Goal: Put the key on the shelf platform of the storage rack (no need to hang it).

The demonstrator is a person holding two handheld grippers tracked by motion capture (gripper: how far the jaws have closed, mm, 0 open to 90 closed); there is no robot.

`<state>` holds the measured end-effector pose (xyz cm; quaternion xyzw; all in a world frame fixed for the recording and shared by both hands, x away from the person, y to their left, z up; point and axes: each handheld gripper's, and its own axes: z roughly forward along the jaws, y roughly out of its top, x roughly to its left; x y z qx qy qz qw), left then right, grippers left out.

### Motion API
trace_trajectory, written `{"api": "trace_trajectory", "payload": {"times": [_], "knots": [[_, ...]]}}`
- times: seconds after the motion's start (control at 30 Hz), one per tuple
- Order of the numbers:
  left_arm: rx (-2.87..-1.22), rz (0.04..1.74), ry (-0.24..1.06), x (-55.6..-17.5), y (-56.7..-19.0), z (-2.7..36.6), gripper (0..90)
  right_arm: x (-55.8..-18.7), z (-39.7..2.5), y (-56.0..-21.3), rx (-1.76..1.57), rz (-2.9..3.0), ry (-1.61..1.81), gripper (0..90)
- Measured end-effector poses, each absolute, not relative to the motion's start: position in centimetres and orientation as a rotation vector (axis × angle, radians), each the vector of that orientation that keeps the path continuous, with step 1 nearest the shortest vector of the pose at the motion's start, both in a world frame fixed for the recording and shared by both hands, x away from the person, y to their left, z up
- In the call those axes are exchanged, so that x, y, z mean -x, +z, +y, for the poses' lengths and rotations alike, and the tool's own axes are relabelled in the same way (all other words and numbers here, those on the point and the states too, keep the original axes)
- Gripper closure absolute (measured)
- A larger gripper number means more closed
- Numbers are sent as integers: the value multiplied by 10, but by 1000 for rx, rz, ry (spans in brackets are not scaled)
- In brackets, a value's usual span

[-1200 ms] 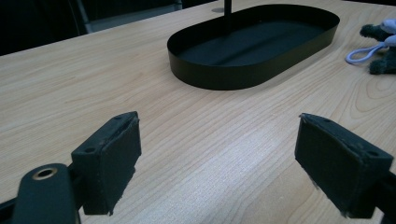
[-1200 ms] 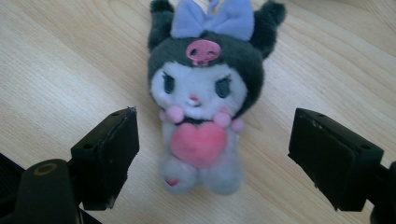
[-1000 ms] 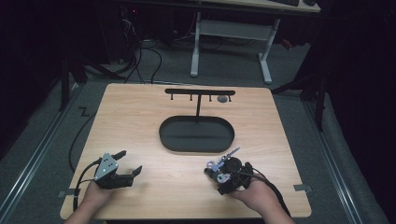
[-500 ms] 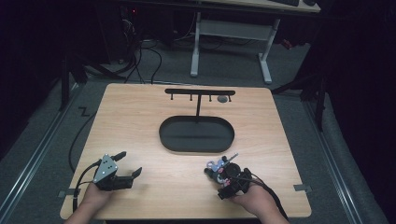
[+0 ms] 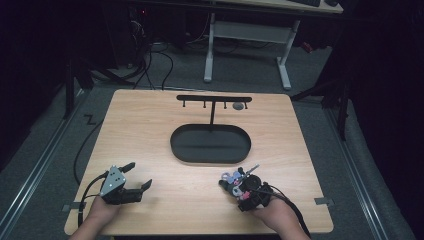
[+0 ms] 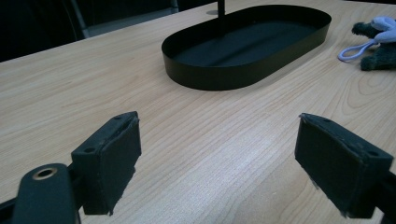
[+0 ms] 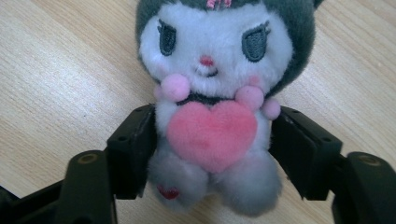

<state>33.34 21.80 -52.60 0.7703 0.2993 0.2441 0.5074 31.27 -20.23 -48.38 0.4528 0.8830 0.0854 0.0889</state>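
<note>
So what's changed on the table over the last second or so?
The right gripper with the plush toy between its jaws has drawn back slightly toward the person's edge of the table, jaws pressed against the toy's sides. The left gripper stays open and in place near the front left, and the black oval tray and hook stand have not moved.

Tray [image 5: 210,146] before rack [image 5: 214,99]; centre-table

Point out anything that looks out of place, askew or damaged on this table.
Nothing stands out. The black oval metal tray sits flat and empty mid-table, its T-shaped hook rack upright. The grey-and-white plush toy with a pink heart looks intact between the right gripper's jaws. The left gripper rests open on the wooden table.
</note>
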Motion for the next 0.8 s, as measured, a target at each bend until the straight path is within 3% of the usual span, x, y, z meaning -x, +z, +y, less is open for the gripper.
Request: {"api": "trace_trajectory", "payload": {"times": [0.33, 0.8], "knots": [[-1854, 733, 577, -335, -526, 218, 154, -312, -204, -482, -1345, 2634, 265, 444], [-1862, 725, 574, -335, -526, 217, 154, -315, -206, -459, -1338, 2589, 305, 464]]}}
